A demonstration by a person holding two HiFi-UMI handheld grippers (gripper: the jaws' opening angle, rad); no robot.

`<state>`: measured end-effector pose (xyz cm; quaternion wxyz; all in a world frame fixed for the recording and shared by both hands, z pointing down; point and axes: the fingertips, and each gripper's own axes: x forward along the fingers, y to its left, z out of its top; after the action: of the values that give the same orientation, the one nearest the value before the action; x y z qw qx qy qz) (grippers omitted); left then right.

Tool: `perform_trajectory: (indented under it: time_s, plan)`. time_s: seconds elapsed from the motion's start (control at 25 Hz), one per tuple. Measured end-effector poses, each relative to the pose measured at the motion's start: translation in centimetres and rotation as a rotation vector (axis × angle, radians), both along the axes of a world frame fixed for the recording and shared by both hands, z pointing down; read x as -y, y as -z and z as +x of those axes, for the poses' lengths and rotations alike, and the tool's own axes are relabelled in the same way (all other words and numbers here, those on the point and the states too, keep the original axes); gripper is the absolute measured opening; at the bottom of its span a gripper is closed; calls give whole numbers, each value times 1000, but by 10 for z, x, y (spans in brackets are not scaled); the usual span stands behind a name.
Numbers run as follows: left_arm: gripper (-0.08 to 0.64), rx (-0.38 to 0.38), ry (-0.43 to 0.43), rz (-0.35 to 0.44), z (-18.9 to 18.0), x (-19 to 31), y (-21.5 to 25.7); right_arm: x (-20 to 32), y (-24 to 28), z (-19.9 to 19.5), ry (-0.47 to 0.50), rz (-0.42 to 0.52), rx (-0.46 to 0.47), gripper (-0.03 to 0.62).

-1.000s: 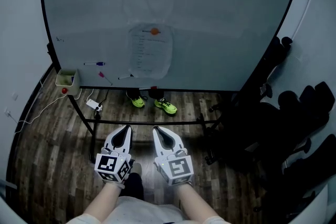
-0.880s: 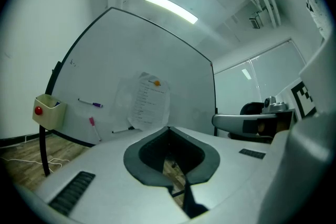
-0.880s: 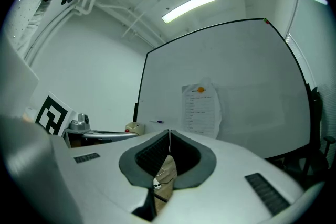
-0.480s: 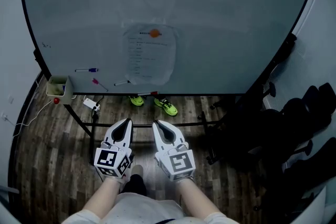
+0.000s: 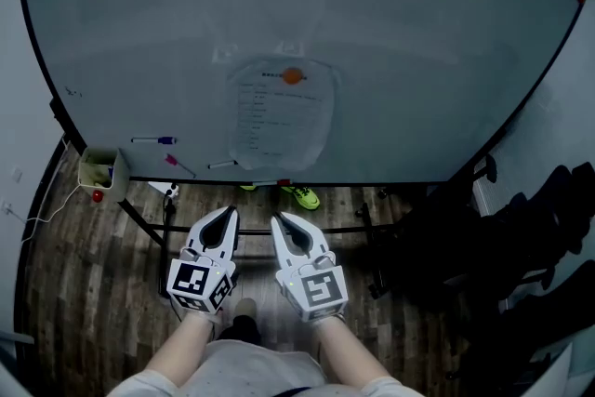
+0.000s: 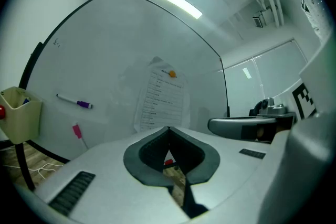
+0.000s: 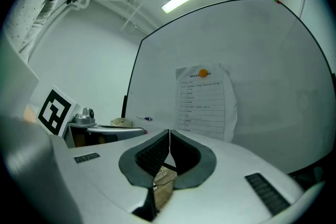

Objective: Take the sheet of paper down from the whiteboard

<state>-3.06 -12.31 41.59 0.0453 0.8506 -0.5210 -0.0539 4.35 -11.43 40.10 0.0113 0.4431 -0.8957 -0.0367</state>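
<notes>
Hanging on the whiteboard straight ahead of our tongs, the sheet of paper sits under an orange magnet. We hold the left tongs and right tongs side by side, both closed and empty, well apart from it.

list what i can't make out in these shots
- Print on the sheet of paper: too small and blurred in every view.
- Whoever wears the green shoes: head view, hidden behind the whiteboard.
- Inside of the beige box: too small in the head view, walled off in the left gripper view.
</notes>
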Motion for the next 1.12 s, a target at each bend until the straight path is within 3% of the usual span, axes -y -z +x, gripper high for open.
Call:
perform_trajectory:
  time_s: [0.64,1.12]
  plan:
    - [15,19,-47,34,-11,88,12,85,1,-20,-33,6,-23,20]
    - [15,57,-78,46,-11,121,12,121,-6,-34,-37,-3,-28,20]
